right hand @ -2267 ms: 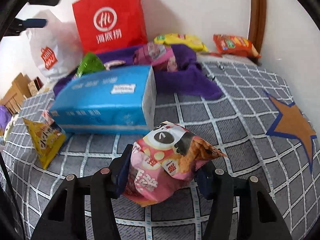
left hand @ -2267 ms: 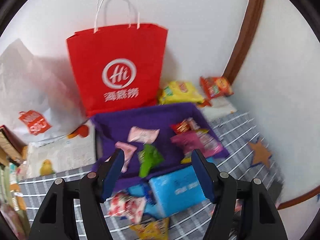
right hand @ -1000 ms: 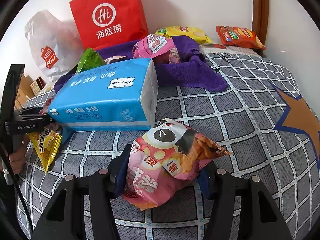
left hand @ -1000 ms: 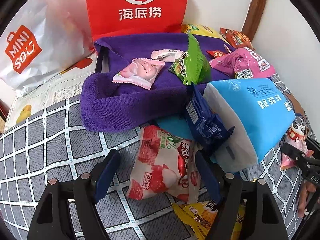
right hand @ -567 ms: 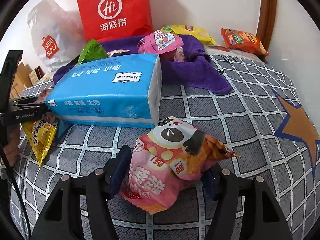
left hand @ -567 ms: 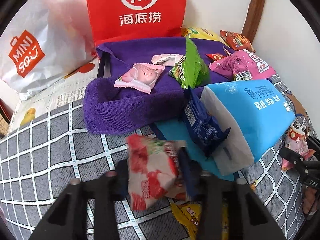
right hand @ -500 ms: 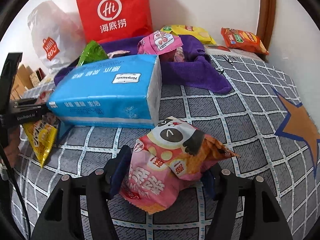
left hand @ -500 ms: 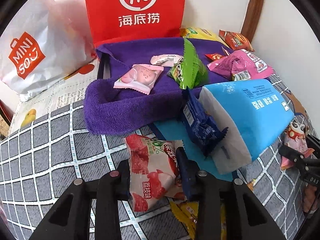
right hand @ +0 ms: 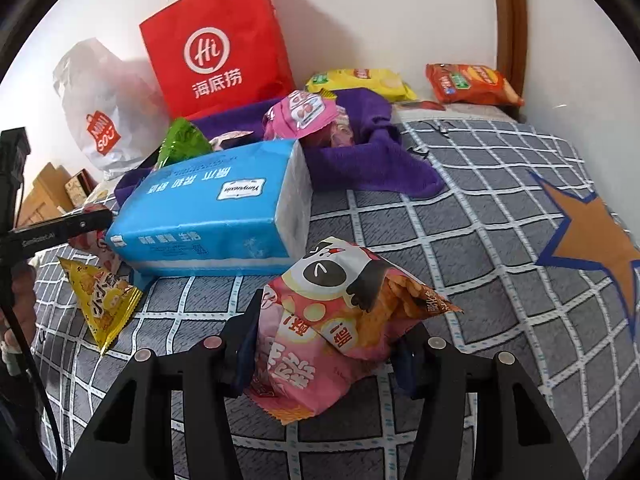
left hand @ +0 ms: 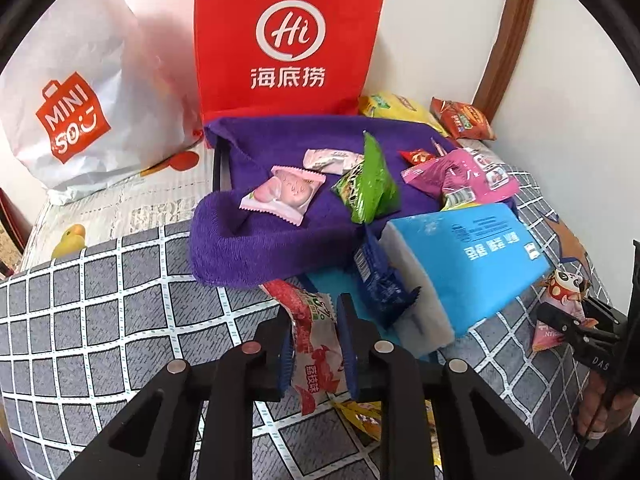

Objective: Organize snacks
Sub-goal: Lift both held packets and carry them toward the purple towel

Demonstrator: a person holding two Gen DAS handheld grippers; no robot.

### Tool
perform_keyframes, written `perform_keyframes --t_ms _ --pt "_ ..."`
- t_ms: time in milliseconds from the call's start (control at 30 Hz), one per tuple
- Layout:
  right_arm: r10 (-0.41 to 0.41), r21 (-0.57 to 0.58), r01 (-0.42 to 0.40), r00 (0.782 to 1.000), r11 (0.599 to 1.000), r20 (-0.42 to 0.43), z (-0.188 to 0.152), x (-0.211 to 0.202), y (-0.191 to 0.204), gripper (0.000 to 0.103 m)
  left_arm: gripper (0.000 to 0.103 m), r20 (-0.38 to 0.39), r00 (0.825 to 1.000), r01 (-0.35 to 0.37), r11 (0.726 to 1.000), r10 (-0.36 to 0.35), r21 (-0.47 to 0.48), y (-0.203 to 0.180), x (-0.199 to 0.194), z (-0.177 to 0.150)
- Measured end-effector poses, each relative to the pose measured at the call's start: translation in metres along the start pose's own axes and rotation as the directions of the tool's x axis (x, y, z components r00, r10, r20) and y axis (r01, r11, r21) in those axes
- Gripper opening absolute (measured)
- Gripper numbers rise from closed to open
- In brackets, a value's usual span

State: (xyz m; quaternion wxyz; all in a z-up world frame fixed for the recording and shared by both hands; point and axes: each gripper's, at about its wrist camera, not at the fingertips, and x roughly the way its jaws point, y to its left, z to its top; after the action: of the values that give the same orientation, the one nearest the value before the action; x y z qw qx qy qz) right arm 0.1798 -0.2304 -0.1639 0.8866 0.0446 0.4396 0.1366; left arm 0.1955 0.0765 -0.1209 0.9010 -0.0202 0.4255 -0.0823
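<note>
Gripping a red-and-white lychee snack packet [left hand: 316, 344], left gripper [left hand: 316, 350] has its jaws clamped tight on it, just near of the purple towel [left hand: 256, 248]. Right gripper [right hand: 326, 344] jaws are closing on a pink panda snack bag [right hand: 340, 312], pads against its sides, above the grey checked cover [right hand: 460, 240], near the blue tissue pack [right hand: 216, 216].

Red paper bag [left hand: 288, 40] reads "Hi 海底捞"; white plastic bag [left hand: 72, 120] reads "MINISO"; blue tissue pack [right hand: 224, 216] reads "Yunyuexin"
</note>
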Motion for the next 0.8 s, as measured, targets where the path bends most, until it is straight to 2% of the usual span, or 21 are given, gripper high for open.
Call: perform_keyframes --t_ms 200,433,667,800 --pt "0.011 0.019 -0.012 0.999 1.0 0.04 0.009 -0.025 -0.002 0.055 0.019 0.039 0.998 0.044 0.999 -0.044 0.002 -0.002 -0.015 0.002" --pt "0.003 0.009 -0.004 0.994 1.0 0.11 0.03 -0.056 0.008 0.055 0.014 0.108 0.988 0.106 0.994 -0.107 0.009 -0.004 -0.038 0.005" --pt "-0.024 -0.058 0.033 0.987 0.998 0.158 0.058 -0.068 0.028 0.055 0.01 0.09 0.987 0.133 0.991 -0.132 -0.011 0.001 -0.042 0.012" --pt "0.007 -0.064 0.003 0.987 0.998 0.158 0.065 -0.07 0.036 0.055 0.009 0.085 0.986 0.149 0.988 -0.144 -0.048 0.01 -0.049 0.011"
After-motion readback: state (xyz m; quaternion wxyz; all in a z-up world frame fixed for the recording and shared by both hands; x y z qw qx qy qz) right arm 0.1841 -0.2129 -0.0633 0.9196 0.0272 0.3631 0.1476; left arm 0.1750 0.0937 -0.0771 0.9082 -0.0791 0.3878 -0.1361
